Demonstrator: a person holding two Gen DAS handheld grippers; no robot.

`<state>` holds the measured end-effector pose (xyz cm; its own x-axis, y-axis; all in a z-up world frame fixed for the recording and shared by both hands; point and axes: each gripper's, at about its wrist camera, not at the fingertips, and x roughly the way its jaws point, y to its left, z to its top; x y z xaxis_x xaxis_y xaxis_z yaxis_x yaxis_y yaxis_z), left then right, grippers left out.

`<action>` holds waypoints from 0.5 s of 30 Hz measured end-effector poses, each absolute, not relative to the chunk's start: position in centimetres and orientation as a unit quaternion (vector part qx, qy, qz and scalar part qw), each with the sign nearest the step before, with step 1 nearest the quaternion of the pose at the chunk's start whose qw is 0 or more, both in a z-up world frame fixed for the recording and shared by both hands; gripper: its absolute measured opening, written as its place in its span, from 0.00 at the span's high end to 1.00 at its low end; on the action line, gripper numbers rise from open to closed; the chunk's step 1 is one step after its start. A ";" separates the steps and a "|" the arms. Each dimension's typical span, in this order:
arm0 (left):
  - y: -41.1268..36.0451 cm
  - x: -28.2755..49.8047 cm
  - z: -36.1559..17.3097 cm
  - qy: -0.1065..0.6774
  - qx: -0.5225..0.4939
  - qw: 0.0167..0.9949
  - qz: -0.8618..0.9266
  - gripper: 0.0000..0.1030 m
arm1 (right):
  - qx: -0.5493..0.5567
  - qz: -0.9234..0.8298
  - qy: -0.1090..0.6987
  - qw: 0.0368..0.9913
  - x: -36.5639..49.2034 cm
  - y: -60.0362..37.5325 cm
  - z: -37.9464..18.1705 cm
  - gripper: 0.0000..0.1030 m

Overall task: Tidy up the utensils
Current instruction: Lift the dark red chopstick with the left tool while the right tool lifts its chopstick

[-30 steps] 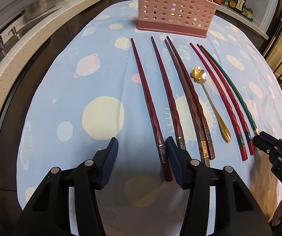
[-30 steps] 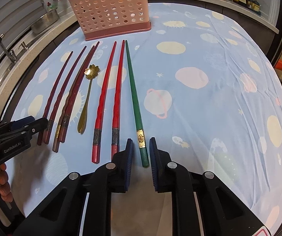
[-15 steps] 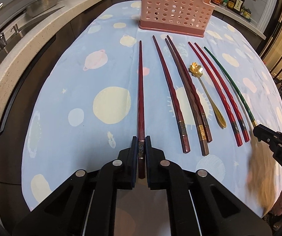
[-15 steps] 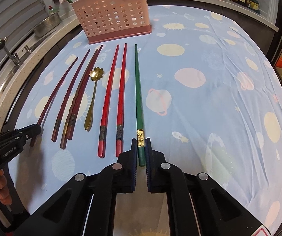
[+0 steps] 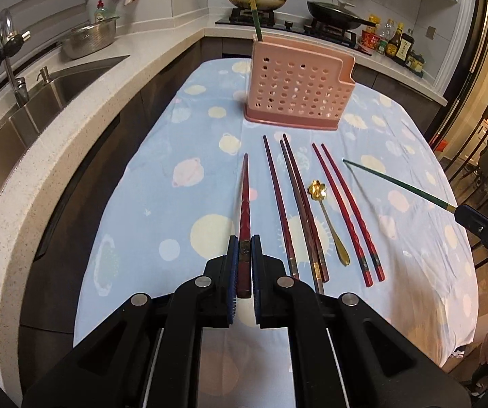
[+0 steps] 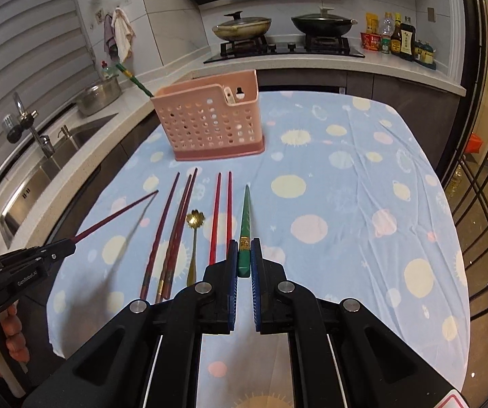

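Both grippers carry a chopstick clear of the bench (image 5: 148,204). Left gripper (image 5: 242,265): jaws clamped on the thick end of a dark red chopstick (image 5: 244,204), tip pointing ahead toward the pink holder (image 5: 298,91). Right gripper (image 6: 244,261): jaws clamped on the thick end of a green chopstick (image 6: 246,217), likewise pointing forward. Each stick shows a shadow on the cloth in the other hand's view, so both look airborne, not dragging.

Left on the cloth, side by side: one dark red chopstick (image 5: 279,204), a brown pair (image 5: 303,210), a gold spoon (image 5: 329,224), a bright red pair (image 5: 349,214). One green chopstick (image 5: 254,10) already stands in the holder's left end, leaning.

Step in hand, as judged: carry each stick to the holder and drop it tip-down.

Notes for doing it well:
- Grip is at the very end, so the long free length will swing; turn the wrists slowly.
- Tip each stick toward vertical before it reaches the rim, not over it.
- The green one likely belongs with its mate at the left end; the right hand would then cross toward the left hand's path. Probably safer to go one at a time.
- Holder looks light; a knock on the wall could shift or tip it. Lower inside, then release.
- Which inner compartment suits the dark red stick cannot be told from here.
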<state>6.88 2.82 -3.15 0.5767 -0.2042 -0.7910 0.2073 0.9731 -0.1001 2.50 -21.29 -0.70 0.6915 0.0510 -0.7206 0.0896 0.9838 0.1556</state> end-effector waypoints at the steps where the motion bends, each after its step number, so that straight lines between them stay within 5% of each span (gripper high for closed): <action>1: 3.1 7.0 -2.5 0.440 -0.003 0.891 -0.115 0.93 | 0.090 -0.010 0.387 0.918 2.6 -21.3 -0.1 0.93; 15: 3.4 10.1 3.9 0.372 -0.014 0.922 -0.109 0.93 | 0.088 0.010 0.320 0.943 5.2 -21.2 5.6 0.93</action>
